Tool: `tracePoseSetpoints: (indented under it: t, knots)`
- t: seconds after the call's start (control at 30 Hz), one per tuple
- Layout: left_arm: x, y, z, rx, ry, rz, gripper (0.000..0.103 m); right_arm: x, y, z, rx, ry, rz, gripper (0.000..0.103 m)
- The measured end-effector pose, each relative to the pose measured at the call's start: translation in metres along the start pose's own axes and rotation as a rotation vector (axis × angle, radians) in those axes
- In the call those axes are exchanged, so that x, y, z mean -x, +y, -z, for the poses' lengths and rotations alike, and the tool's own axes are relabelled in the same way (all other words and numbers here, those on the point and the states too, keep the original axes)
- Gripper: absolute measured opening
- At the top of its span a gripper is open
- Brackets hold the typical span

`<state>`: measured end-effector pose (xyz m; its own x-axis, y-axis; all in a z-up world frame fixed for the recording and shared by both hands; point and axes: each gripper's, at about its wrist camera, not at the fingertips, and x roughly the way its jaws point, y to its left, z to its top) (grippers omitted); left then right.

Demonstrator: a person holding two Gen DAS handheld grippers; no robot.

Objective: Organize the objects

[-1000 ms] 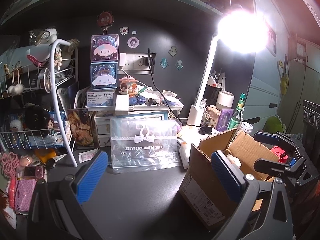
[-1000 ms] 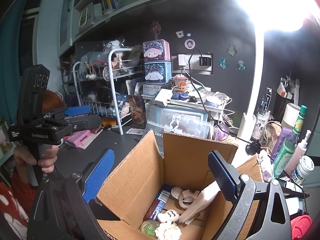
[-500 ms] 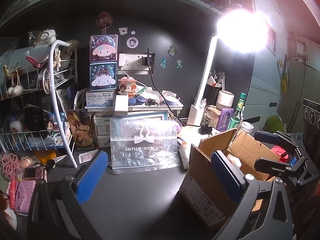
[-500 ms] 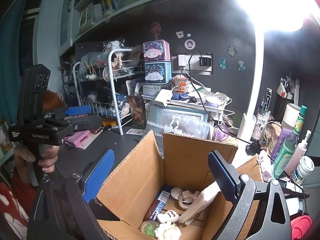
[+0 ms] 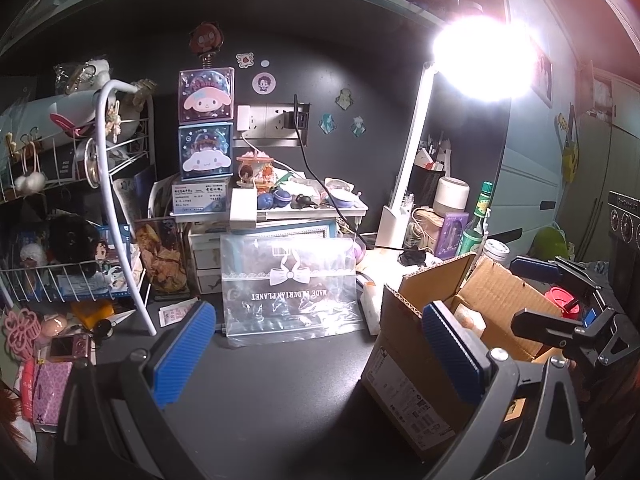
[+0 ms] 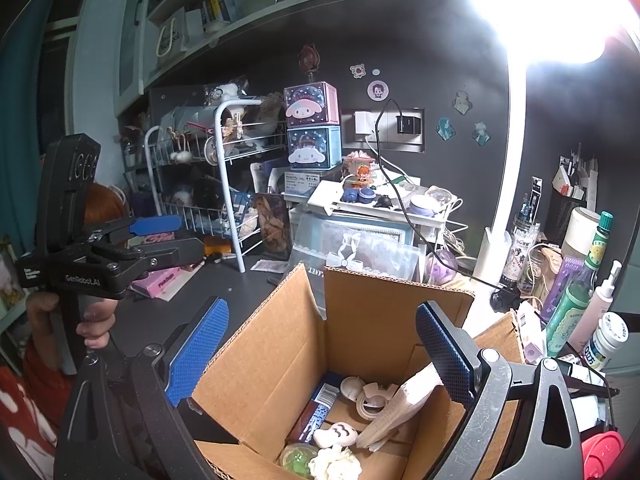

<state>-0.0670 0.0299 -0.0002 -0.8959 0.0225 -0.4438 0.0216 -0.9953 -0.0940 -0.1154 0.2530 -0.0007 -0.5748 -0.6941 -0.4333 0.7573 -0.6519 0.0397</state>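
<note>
An open cardboard box (image 6: 360, 320) stands on the dark desk (image 5: 280, 380); inside lie several small items, among them a white figure (image 6: 334, 436), a tape ring (image 6: 370, 398) and a green cup (image 6: 296, 456). My right gripper (image 6: 320, 352) is open and empty above the box. My left gripper (image 5: 316, 356) is open and empty over the bare desk, left of the box (image 5: 420, 360). Each gripper shows in the other's view: left (image 6: 156, 236), right (image 5: 560, 292).
A clear "Made in Durian Planet" bag (image 5: 288, 284) leans against small drawers. A white wire rack (image 5: 80, 208) stands at the left, with a pink camera (image 5: 68, 346) and pink packets. Bottles (image 6: 592, 280) and a lamp (image 5: 404, 184) stand right of the box.
</note>
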Motion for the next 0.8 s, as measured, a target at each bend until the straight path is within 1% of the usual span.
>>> tracePoseSetpoints:
  t: [0.8]
  knots:
    - [-0.0009,0.0012,-0.002,0.001,-0.007,0.001,0.103,-0.0002,0.001,0.0002,-0.001,0.0,0.003,0.094]
